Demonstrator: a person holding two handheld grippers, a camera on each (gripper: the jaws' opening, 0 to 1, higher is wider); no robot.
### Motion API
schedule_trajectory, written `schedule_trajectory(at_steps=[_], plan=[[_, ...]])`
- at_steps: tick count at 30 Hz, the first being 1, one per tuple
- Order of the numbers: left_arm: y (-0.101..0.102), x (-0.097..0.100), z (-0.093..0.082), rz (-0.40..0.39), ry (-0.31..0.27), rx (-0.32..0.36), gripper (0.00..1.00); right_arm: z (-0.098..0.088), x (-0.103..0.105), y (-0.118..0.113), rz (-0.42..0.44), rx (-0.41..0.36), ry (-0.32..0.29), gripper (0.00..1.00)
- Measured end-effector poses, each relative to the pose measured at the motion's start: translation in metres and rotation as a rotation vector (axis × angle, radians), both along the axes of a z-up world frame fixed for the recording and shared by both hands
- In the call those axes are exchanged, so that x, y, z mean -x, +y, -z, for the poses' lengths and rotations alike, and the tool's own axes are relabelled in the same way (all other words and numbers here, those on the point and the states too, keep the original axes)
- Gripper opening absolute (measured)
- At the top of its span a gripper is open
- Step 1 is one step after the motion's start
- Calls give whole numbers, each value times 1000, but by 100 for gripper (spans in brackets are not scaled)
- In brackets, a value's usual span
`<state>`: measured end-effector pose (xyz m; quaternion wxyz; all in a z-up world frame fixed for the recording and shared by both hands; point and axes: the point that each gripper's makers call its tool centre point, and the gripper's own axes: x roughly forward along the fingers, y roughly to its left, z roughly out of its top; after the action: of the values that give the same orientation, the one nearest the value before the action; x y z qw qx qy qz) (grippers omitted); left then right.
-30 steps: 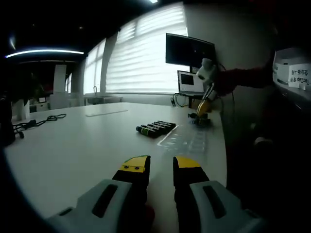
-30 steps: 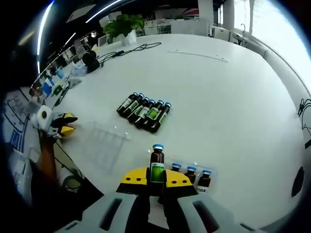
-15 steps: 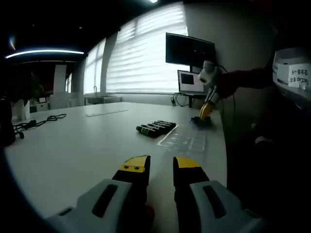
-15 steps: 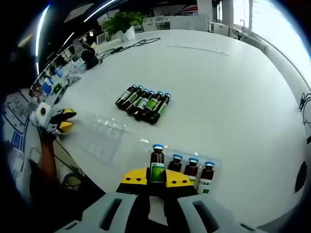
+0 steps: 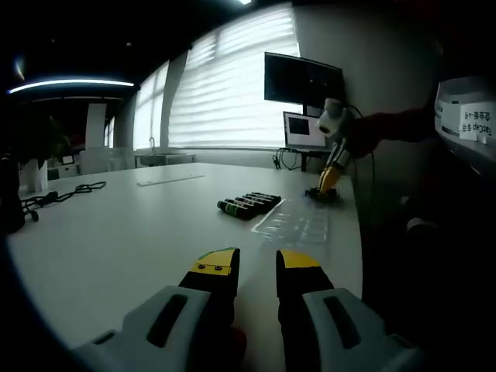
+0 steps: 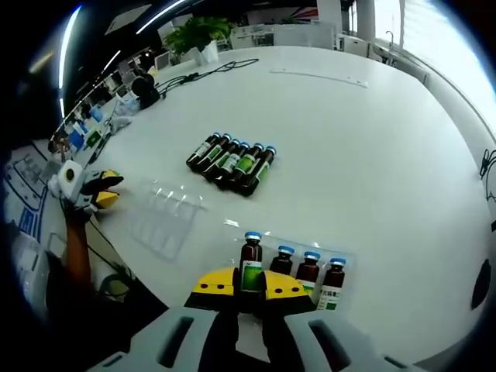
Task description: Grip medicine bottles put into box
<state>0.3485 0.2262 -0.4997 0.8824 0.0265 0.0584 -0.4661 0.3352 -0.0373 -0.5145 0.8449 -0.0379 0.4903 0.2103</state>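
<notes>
brown bottle (image 6: 250, 263) clamped upright in right tongs (image 6: 250, 284), left tongs (image 5: 256, 263) parted, empty

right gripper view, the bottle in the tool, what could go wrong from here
1. The right tool holds a brown bottle right beside three standing bottles in the clear tray; a sideways drift could knock them over.
2. The tool grips it low on the green label, so it might tilt when released.
3. The clear tray is hard to see on the white table, so the slot could be missed.
</notes>
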Motion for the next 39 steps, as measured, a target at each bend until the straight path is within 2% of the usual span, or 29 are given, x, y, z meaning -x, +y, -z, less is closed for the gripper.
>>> schedule_trajectory(at_steps=[12, 19, 23, 39], plan=[[0, 0, 0, -1, -1, -1, 13, -3, -2, -4, -10, 9, -3, 4], [0, 0, 0, -1, -1, 0, 13, -3, 2, 3, -73, 23, -7, 3], [0, 0, 0, -1, 0, 0, 13, -1, 2, 3, -84, 31, -8, 0], [1, 0, 0, -1, 0, 1, 13, -2, 2, 4, -123, 53, -25, 0]])
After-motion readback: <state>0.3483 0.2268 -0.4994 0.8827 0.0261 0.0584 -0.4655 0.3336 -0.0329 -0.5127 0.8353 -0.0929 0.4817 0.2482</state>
